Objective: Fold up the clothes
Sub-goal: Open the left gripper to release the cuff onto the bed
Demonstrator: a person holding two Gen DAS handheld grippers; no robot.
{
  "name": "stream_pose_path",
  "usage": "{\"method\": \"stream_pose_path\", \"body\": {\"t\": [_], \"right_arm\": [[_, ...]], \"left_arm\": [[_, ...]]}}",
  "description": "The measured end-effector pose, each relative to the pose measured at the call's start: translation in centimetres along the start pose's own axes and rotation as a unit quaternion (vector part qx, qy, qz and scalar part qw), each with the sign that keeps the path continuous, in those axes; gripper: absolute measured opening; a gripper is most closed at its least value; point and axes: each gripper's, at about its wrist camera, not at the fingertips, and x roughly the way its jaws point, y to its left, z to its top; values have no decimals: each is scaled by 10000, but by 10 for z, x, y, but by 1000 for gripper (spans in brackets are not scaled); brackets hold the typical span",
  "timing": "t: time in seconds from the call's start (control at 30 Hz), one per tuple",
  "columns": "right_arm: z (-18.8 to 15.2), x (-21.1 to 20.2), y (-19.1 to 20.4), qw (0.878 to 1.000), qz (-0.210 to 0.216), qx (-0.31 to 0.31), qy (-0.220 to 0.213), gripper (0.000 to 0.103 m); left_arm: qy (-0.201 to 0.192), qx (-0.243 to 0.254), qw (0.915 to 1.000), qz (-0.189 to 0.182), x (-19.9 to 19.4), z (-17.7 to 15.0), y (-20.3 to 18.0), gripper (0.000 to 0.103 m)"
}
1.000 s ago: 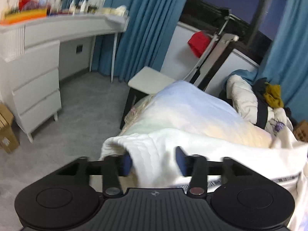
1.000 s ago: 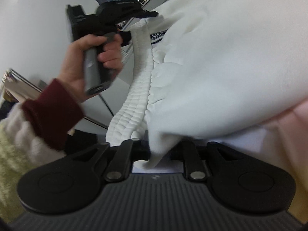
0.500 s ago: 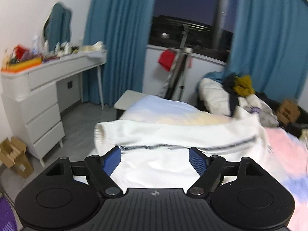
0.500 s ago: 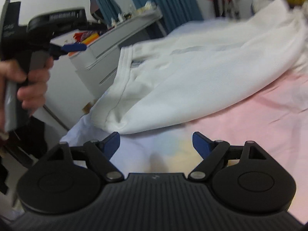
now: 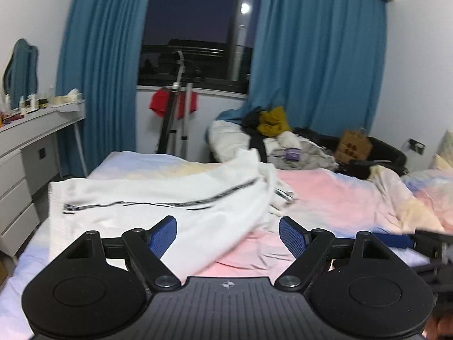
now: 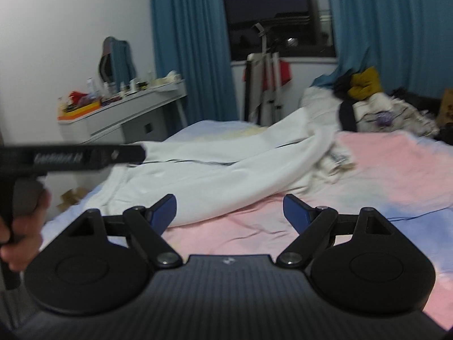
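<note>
White trousers [image 5: 158, 198] lie free; both grippers gape empty.

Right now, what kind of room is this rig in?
A bedroom, most likely: a bed with white trousers laid across it, a dressing table with a mirror, and a heap of clothes beyond.

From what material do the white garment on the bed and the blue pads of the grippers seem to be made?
White garment: seems a soft knit or fleece, matte; it drapes in loose folds, with a ribbed band at its left end and a dark woven stripe. Blue pads: likely rubber or textured plastic; a fine dotted grip pattern shows. Both the left gripper and the right gripper are open.
</note>
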Motion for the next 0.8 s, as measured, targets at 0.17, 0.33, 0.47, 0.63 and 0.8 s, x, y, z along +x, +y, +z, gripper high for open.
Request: {"method": "stream_pose_path", "body": {"t": [0.17, 0.33, 0.47, 0.63, 0.8], "right_arm": [[-14, -7, -29, 9991, -295, 232, -191, 84], [-17, 1, -41, 9977, -458, 113, -493, 84], [-30, 19, -62, 9958, -569, 374, -605, 84], [-52, 45, -95, 9927, -448, 1095, -233, 84], [-60, 51, -116, 9903, -684, 1193, -196, 84]], "left_arm": [[10, 45, 10000, -71, 2, -21, -20, 82], [75, 182, 9998, -55, 26, -32, -23, 80], [231, 386, 9990, -81, 67, -35, -32, 80], [325, 574, 9977, -176, 135, -28, -50, 80], [302, 629, 9967, -426, 219, -8, -76, 80]]}}
